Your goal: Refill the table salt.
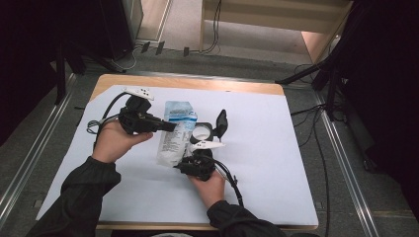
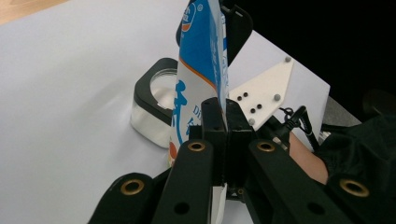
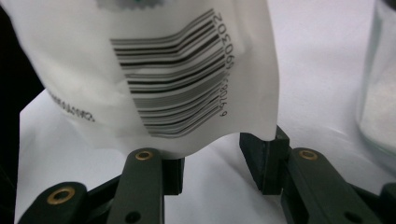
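A white and blue bag with printed text is held up over the white sheet in the high view. My left gripper comes in from the left and is shut on the bag's upper edge. In the left gripper view its jaws pinch the bag flat. My right gripper sits at the bag's lower end. In the right gripper view its jaws stand partly apart, and the bag's barcode face hangs over both fingertips with table showing in the gap.
A glass jar with a black collar stands just right of the bag, near both grippers; its glass wall shows at the right of the right gripper view. A black lid stands beside it. The white sheet covers the table.
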The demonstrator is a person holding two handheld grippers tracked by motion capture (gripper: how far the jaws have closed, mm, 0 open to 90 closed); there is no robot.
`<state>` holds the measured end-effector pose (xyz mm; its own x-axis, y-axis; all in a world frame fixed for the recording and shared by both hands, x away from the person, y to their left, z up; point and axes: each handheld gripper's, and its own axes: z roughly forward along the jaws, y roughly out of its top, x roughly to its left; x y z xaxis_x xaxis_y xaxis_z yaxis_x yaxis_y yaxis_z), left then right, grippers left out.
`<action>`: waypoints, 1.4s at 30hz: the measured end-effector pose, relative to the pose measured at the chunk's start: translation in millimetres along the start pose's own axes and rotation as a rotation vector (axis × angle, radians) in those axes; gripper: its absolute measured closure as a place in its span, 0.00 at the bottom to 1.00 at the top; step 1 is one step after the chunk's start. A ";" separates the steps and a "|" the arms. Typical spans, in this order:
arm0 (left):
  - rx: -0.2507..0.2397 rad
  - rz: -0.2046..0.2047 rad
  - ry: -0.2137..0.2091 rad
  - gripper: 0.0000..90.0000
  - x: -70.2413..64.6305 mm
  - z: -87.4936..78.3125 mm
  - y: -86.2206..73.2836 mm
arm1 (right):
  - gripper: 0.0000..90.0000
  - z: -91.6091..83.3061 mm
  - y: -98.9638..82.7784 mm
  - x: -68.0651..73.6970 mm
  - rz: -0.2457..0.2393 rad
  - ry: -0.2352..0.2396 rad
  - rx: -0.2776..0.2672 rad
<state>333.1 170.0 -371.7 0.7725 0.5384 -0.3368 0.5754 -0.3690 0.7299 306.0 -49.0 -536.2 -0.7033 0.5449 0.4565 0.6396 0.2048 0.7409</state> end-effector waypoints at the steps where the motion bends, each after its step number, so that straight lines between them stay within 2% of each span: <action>1: 0.000 -0.003 -0.002 1.00 0.5 0.2 -0.3 | 0.70 0.3 0.0 0.8 -0.005 0.001 0.003; 5: -0.002 -0.006 -0.019 1.00 2.3 -1.3 -2.2 | 0.69 2.2 0.4 4.2 -0.042 -0.001 0.022; 8: -0.007 -0.009 -0.019 1.00 3.4 -4.3 -3.2 | 0.68 2.8 0.9 5.5 -0.042 0.014 0.023; 13: -0.020 -0.016 -0.018 1.00 4.6 -10.5 -4.2 | 0.65 2.2 3.5 10.4 -0.103 0.024 0.025; 18: -0.040 -0.016 -0.019 1.00 4.0 -16.8 -3.5 | 0.64 -1.7 5.6 11.3 -0.097 0.038 0.022; 20: -0.045 -0.016 -0.028 1.00 4.0 -19.6 -3.0 | 0.63 -2.4 5.9 11.9 -0.120 0.047 0.036; 26: -0.054 -0.020 0.021 1.00 7.6 -27.6 -4.4 | 0.61 -9.4 7.9 15.2 -0.165 0.058 0.047; 31: -0.061 -0.038 0.062 1.00 16.8 -35.4 -8.2 | 0.59 -16.8 14.7 16.3 -0.236 0.062 0.078; 34: -0.066 -0.040 0.085 1.00 20.6 -38.4 -10.4 | 0.59 -22.4 17.0 15.2 -0.242 0.078 0.088; 38: -0.071 -0.047 0.088 1.00 23.0 -40.8 -13.0 | 0.57 -31.1 17.3 14.0 -0.257 0.092 0.106; 42: -0.069 -0.059 0.118 1.00 25.6 -43.5 -15.9 | 0.57 -42.9 16.7 11.3 -0.233 0.115 0.111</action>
<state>332.0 222.6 -366.1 0.6988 0.6442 -0.3110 0.5959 -0.2836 0.7513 295.3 -74.3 -497.6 -0.8618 0.3785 0.3377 0.4823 0.4050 0.7768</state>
